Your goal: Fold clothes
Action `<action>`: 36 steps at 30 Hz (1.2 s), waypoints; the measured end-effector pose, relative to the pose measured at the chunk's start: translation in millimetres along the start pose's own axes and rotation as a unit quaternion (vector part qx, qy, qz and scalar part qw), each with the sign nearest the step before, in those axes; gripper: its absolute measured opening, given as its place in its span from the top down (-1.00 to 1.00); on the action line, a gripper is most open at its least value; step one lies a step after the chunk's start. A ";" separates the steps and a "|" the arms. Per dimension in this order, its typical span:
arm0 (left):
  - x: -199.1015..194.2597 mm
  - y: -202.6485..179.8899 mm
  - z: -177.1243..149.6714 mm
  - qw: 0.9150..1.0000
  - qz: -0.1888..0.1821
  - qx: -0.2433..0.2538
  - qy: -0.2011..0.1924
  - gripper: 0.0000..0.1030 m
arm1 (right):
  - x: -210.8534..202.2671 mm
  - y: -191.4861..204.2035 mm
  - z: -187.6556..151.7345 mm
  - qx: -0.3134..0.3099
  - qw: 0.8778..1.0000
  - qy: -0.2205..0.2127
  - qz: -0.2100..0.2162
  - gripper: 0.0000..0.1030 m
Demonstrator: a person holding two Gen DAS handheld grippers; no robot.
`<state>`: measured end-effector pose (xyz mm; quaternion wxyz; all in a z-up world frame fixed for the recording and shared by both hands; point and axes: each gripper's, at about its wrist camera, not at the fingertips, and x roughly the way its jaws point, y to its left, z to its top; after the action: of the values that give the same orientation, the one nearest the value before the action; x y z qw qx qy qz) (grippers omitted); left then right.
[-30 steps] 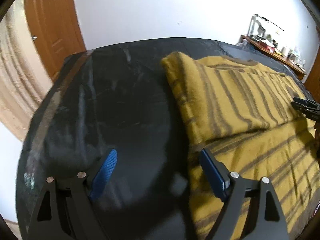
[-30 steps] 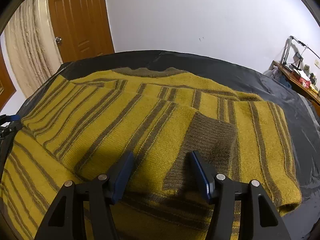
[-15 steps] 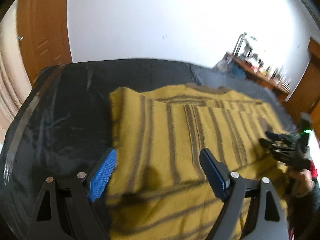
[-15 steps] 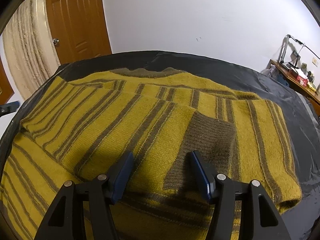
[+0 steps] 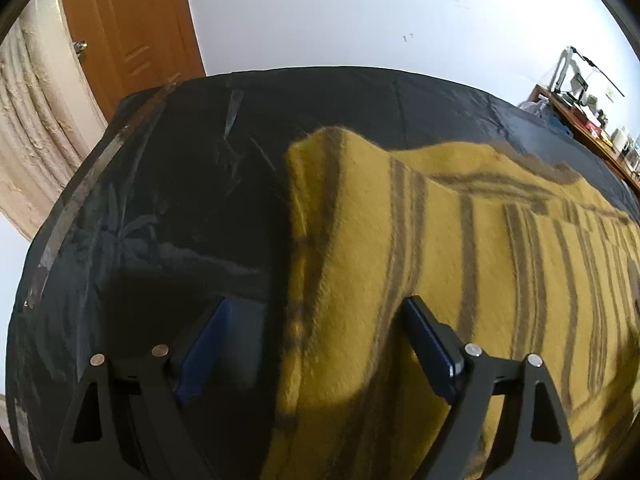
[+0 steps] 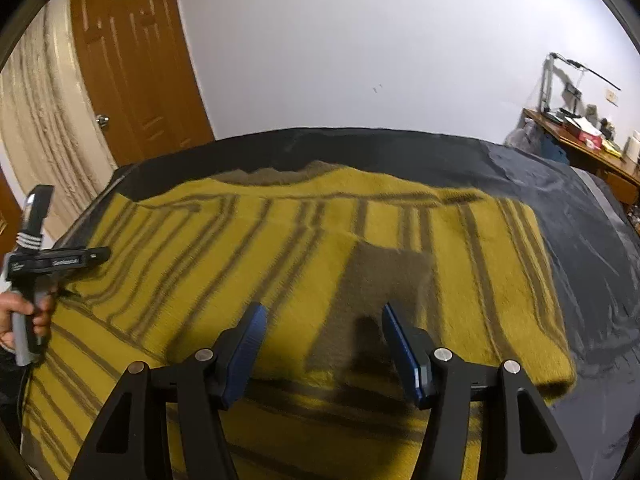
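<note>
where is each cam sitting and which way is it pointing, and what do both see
Left wrist: sits on the left gripper, looking down and forward over the left edge of the yellow striped sweater and the black table cover; both open blue-padded fingers show.
Right wrist: sits on the right gripper, looking down and forward across the sweater's middle and its brown cuff; its open fingers show, plus the left gripper and the hand holding it at far left.
Shared: sweater, table cover, wooden door, white wall, cluttered desk.

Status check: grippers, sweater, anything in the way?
Left gripper open, straddling the sweater's left edge, gripping nothing. Right gripper open above the grey cuff, empty. Sweater flat on the black sheet, sleeves folded in. Nothing in the way.
</note>
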<state>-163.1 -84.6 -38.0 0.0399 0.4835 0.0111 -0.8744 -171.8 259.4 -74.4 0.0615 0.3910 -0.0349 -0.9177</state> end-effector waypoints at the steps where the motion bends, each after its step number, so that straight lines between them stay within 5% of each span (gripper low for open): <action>1: 1.2 -0.7 2.0 1.000 0.002 0.001 -0.001 -0.76 | 6.2 4.6 -0.4 -0.010 1.000 0.008 -0.004 -0.20; 12: 12.9 5.3 12.1 0.999 0.024 0.004 -0.028 -0.98 | 30.1 18.7 -2.9 -0.045 0.997 0.034 -0.044 -0.29; 20: 3.0 7.4 13.7 0.999 0.035 0.005 -0.025 -0.98 | 10.6 12.0 -9.0 -0.030 0.999 0.027 -0.035 -0.30; 26: -45.8 -6.8 -22.8 0.997 -0.033 0.050 -0.042 -0.98 | -31.9 -7.6 -29.4 -0.025 0.999 0.019 -0.043 -0.30; 31: -30.3 -12.7 -45.1 0.997 -0.040 0.062 -0.010 -0.98 | -17.3 -16.9 -51.7 -0.025 0.997 0.061 -0.046 -0.30; 36: -19.2 4.4 -43.7 0.998 -0.061 0.021 -0.004 -1.00 | -14.0 -14.0 -56.6 -0.037 0.996 0.058 -0.057 -0.41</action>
<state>-115.7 -85.3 -44.9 -0.0240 0.4790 0.0223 -0.8772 -122.6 274.2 -105.2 0.0254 0.4422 0.0252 -0.8962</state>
